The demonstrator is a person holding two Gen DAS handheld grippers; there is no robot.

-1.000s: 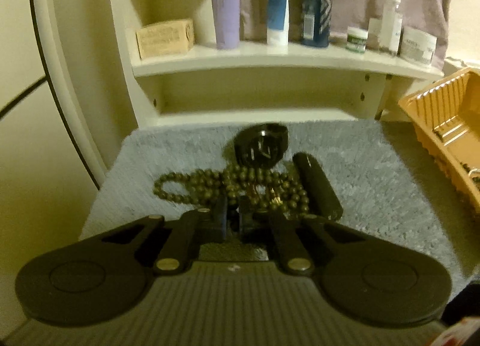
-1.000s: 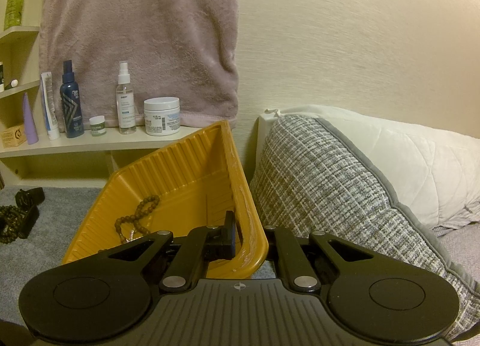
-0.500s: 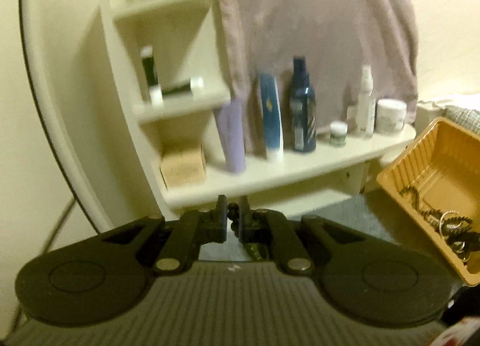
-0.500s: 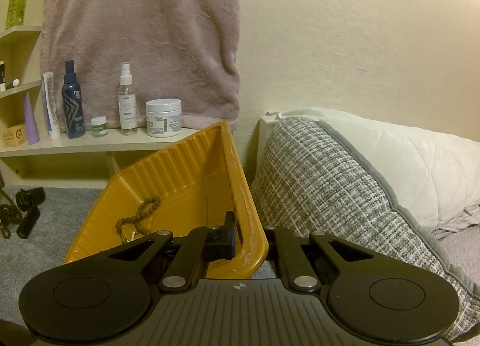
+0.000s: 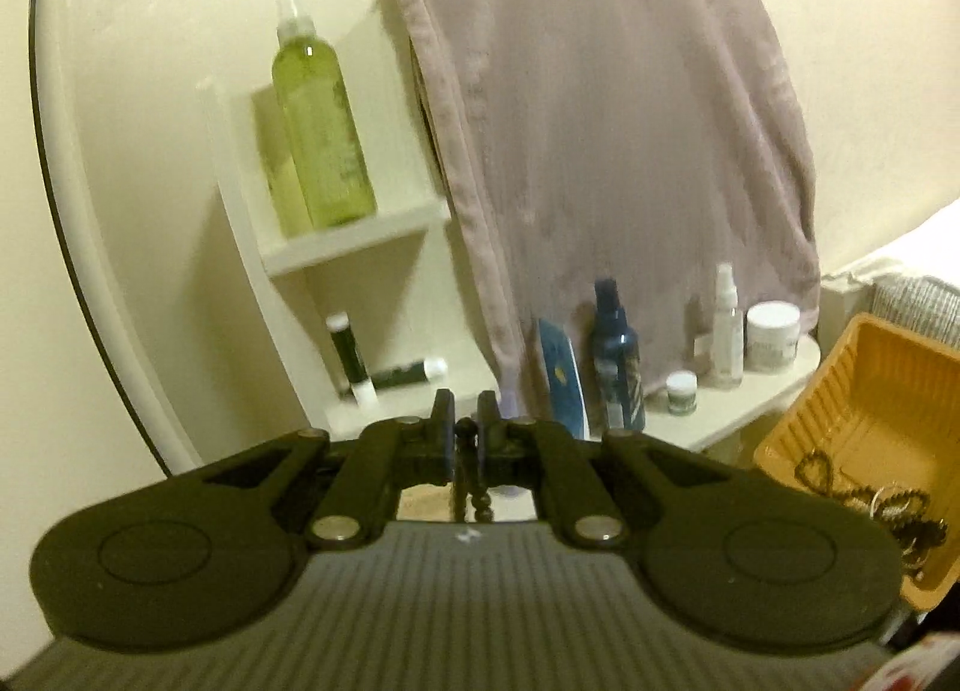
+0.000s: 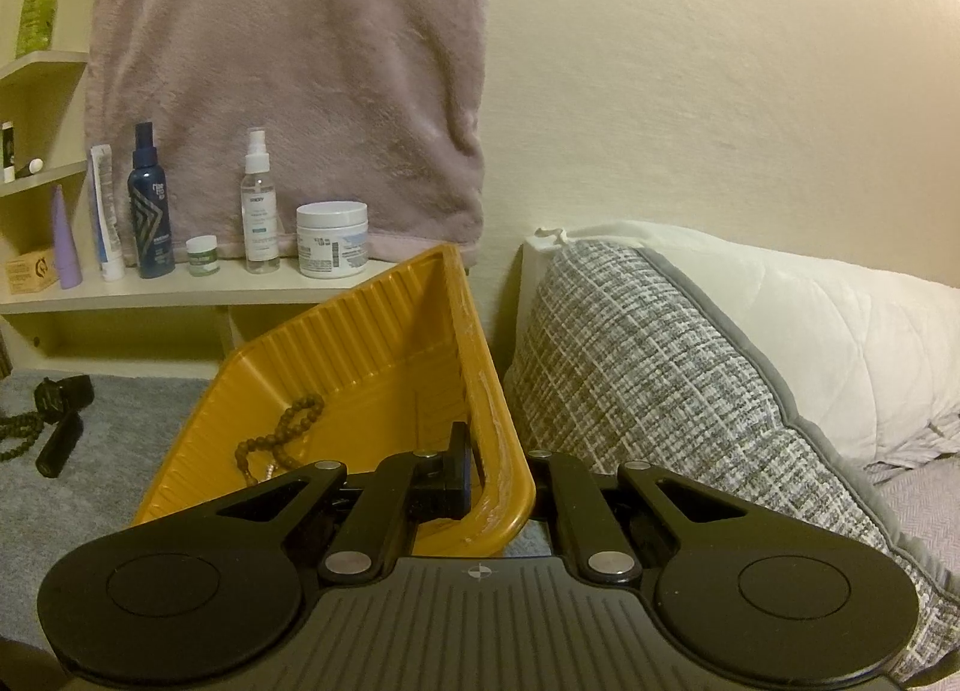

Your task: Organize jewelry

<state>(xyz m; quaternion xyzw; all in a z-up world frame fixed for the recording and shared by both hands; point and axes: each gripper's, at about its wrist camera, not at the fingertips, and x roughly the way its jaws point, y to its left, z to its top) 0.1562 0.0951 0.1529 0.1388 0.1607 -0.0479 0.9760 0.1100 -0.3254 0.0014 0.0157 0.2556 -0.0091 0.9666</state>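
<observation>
Left gripper [image 5: 465, 433]: jaws pinch a dark beaded strand [image 5: 474, 475], which hangs below the fingertips; blurred.
Right gripper [image 6: 498, 472]: jaws clamp the rim of the ribbed orange plastic tray [image 6: 384, 355]; tray tilted.
Tray contents: brown bead bracelet [image 6: 282, 439] at 9 o'clock from the right jaws; a ring and more beads, left view.
Grey mat [image 6: 120, 439]: black watch [image 6: 63, 391] and dark cylinder [image 6: 57, 445] at 9 o'clock of tray.
Shelf [image 6: 180, 289]: bottles, jars, 11 o'clock.
</observation>
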